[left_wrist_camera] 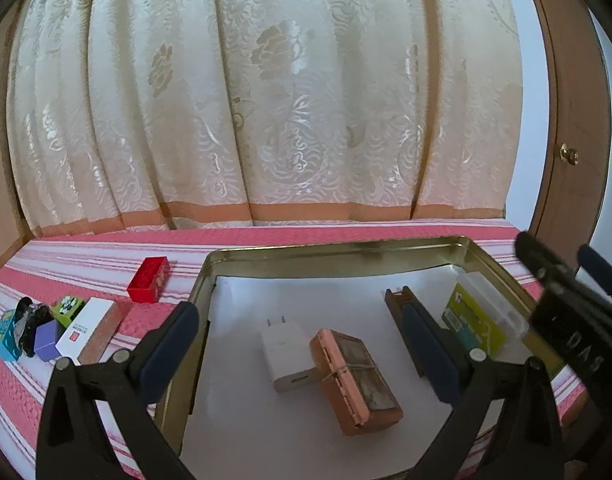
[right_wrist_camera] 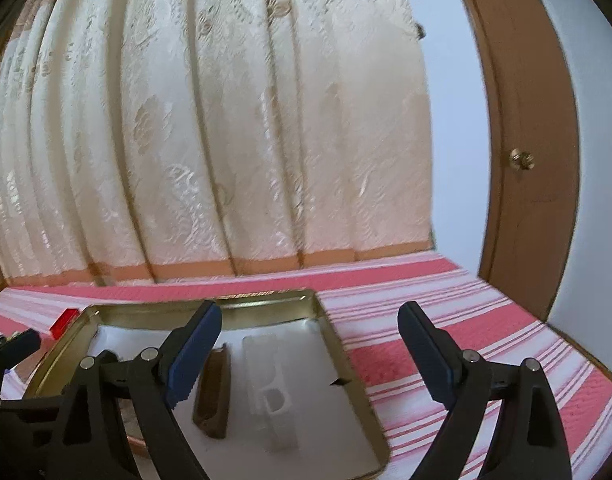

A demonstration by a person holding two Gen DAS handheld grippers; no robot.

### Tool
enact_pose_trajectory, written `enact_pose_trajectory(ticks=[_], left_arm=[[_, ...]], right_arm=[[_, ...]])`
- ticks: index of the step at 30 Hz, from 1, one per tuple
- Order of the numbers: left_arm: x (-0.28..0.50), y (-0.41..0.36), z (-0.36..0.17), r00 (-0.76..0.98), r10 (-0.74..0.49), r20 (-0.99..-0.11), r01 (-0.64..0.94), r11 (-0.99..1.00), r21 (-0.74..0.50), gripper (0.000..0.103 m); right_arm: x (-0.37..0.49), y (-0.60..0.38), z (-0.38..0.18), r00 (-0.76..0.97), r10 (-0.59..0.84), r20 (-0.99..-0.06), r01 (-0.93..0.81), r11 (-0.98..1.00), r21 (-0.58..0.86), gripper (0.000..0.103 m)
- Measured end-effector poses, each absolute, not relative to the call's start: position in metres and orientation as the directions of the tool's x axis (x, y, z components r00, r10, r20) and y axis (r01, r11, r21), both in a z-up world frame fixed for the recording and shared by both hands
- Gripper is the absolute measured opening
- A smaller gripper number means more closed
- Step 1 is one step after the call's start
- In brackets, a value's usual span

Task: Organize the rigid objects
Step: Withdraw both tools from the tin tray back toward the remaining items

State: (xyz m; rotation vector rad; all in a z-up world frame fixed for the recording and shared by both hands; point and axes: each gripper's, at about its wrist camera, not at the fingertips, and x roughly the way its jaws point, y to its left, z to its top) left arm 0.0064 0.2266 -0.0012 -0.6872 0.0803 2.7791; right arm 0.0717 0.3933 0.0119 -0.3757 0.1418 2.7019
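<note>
four items lie inside the metal tin [left_wrist_camera: 210, 276], which fills the lower centre of the left wrist view: a white charger [left_wrist_camera: 284, 354], a pink case [left_wrist_camera: 356, 380] touching it, a brown comb-like piece [left_wrist_camera: 402, 300] and a clear box with a green card [left_wrist_camera: 478, 320] at lower right. six items remain on the striped cloth [left_wrist_camera: 86, 252] at lower left of that view: a red block [left_wrist_camera: 149, 279], a white and pink box [left_wrist_camera: 94, 330], a purple block [left_wrist_camera: 46, 340], a green cube [left_wrist_camera: 68, 308], a black object [left_wrist_camera: 28, 320] and a teal box [left_wrist_camera: 4, 332]. left gripper [left_wrist_camera: 302, 340] stands wide, nothing between its jaws. right gripper [right_wrist_camera: 310, 352] likewise stands spread and empty, over the tin's right rim in its own view. judgement: task is somewhat under half done; the cluster on the cloth is still to be collected.
</note>
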Motion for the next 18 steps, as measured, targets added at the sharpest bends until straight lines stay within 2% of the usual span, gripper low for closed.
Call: enact_pose_trajectory(ticks=[4, 8, 10, 18], left_arm=[[0.011, 0.222, 0.000, -0.864, 0.242, -0.442, -0.270, -0.963, 0.001, 0.103], [0.020, 0.221, 0.005, -0.928, 0.137, -0.347, -0.204, -0.965, 0.166, 0.103], [0.021, 0.217, 0.007, -0.939, 0.111, -0.324, -0.182, -0.964, 0.195, 0.103], [0.016, 0.190, 0.007, -0.924, 0.135, -0.359, -0.182, -0.978, 0.100, 0.103]], right_arm=[[0.080, 0.397, 0.015, -0.873, 0.429, -0.231, -0.453, -0.890, 0.059, 0.092], [0.079, 0.398, 0.014, -0.871, 0.428, -0.242, -0.455, -0.888, 0.066, 0.092], [0.080, 0.397, 0.015, -0.868, 0.434, -0.240, -0.460, -0.886, 0.062, 0.092], [0.086, 0.396, 0.015, -0.863, 0.446, -0.236, -0.473, -0.879, 0.068, 0.092]])
